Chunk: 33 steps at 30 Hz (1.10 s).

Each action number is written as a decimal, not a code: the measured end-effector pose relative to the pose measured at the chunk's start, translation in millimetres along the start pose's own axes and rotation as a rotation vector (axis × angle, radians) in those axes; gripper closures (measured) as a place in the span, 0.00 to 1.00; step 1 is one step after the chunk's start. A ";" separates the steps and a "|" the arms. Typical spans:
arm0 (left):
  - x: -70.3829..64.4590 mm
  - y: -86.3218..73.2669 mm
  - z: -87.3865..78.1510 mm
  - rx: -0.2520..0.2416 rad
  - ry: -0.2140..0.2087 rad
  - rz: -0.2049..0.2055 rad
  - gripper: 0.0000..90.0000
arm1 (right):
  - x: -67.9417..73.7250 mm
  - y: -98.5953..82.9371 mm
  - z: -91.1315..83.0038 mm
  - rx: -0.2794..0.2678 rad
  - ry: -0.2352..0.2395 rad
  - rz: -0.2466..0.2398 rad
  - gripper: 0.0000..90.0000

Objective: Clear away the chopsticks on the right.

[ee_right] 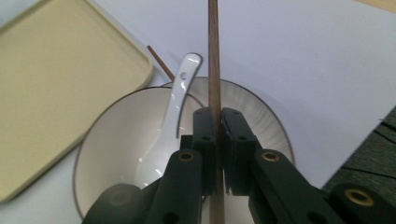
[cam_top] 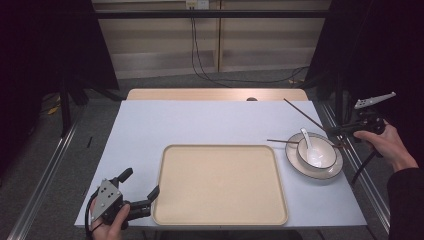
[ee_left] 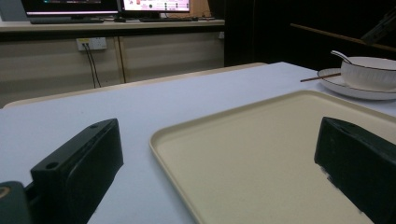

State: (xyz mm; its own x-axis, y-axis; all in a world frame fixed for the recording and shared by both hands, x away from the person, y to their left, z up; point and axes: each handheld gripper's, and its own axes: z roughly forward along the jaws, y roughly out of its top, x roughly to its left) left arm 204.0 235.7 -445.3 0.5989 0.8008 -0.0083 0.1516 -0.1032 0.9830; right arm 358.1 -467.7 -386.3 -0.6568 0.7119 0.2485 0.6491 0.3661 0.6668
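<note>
Nearest the person, the left gripper [cam_top: 141, 190] rests at the front left corner of the bench [cam_top: 150, 125], jaws spread wide and holding nothing; in the left gripper view they straddle the near corner of the tray [ee_left: 261, 140]. The tray [cam_top: 220, 184] lies centred at the front of the bench, with nothing on it.

Further back on the right, the right gripper [ee_right: 217, 140] has its jaws closed tight on a chopstick [ee_right: 214, 60]. In the high view that chopstick [cam_top: 304, 114] slants up and away from the gripper [cam_top: 336, 131], clear of the bench, above the crockery.

Below it, the bowl [cam_top: 318, 153] sits on the plate [cam_top: 336, 170], just right of the tray, with the spoon [cam_top: 306, 140] leaning inside it. A second chopstick [cam_top: 282, 141] lies across the plate's left rim, untouched.

Judgement: the work appears to be moving tableware to the tray and is at an early stage. One chopstick is lifted; nothing has been placed.

Count: one tray, one plate, one bowl, one spoon, two chopsticks, two grippers.
</note>
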 end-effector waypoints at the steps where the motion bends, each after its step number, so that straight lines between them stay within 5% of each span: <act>1: 0.2 -0.1 0.1 0.001 -0.001 0.000 0.01 | 2.0 -1.6 0.2 -0.009 0.013 0.004 0.95; 6: 0.5 0.1 -0.1 0.000 0.003 0.005 0.01 | 12.0 -5.5 -1.9 -0.058 0.051 0.039 0.95; 11: 0.6 0.2 -0.6 -0.006 0.010 0.007 0.01 | 32.7 -14.0 -3.3 -0.100 0.072 0.138 0.95; 18: -0.3 0.5 0.3 -0.008 0.002 0.004 0.01 | 60.3 -30.2 -6.4 -0.220 0.086 0.214 0.95; 26: -0.7 0.6 1.0 -0.011 0.000 0.004 0.01 | 97.9 -54.8 -3.3 -0.363 0.175 0.331 0.95; 33: -0.5 0.9 2.0 -0.008 -0.003 0.008 0.01 | 124.6 -68.0 16.9 -0.372 0.229 0.407 0.95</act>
State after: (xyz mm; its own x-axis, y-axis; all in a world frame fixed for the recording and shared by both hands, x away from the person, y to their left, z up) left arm 205.4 234.0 -444.8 0.6020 0.7985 -0.0013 0.1409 -0.1047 0.9845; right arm 238.6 -393.8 -412.6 -0.4767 0.5885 0.6530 0.7147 -0.1730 0.6777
